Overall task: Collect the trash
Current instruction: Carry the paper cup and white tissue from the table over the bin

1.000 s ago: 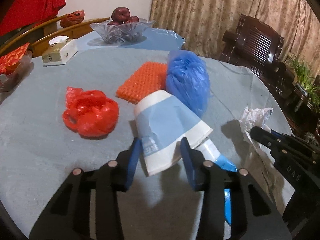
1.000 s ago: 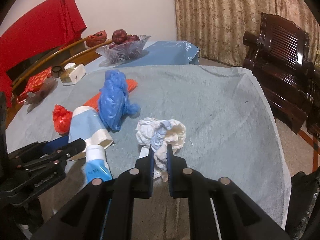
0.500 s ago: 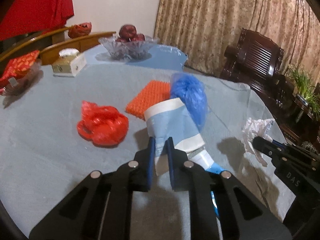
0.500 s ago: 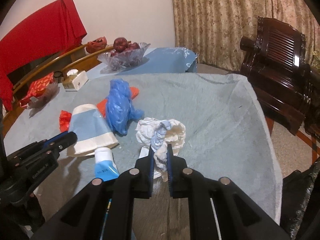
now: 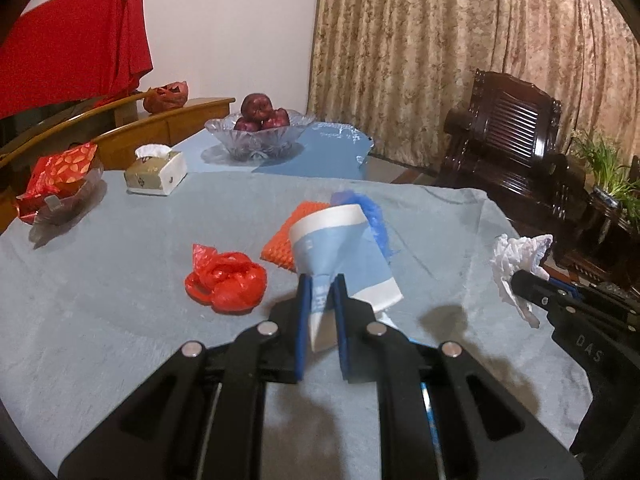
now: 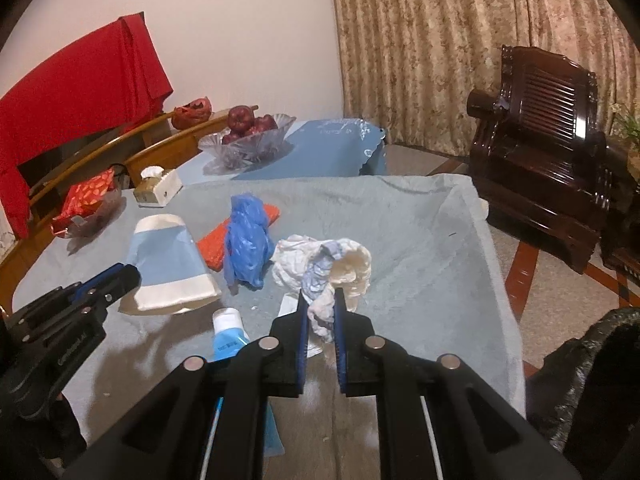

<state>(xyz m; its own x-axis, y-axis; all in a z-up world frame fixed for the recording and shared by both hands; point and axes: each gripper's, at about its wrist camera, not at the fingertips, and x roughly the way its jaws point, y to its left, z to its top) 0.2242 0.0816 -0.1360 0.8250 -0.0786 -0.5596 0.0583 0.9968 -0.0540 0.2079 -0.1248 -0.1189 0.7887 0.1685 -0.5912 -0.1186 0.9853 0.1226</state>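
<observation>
On the table (image 6: 420, 216), the left gripper (image 5: 320, 292) is clamped on the flattened paper cup (image 5: 340, 248), lifted just clear of the cloth; the right gripper (image 6: 320, 304) is pinched on the tissue wad (image 6: 320, 264), also raised. Both holds catch only an edge, so either piece could slip free in a swing toward the black bag (image 6: 592, 376) beside the table. Left lying: one blue bag (image 6: 246, 236), one orange pad (image 6: 216, 244), one red bag (image 5: 226, 282), one tube (image 6: 228, 334).
</observation>
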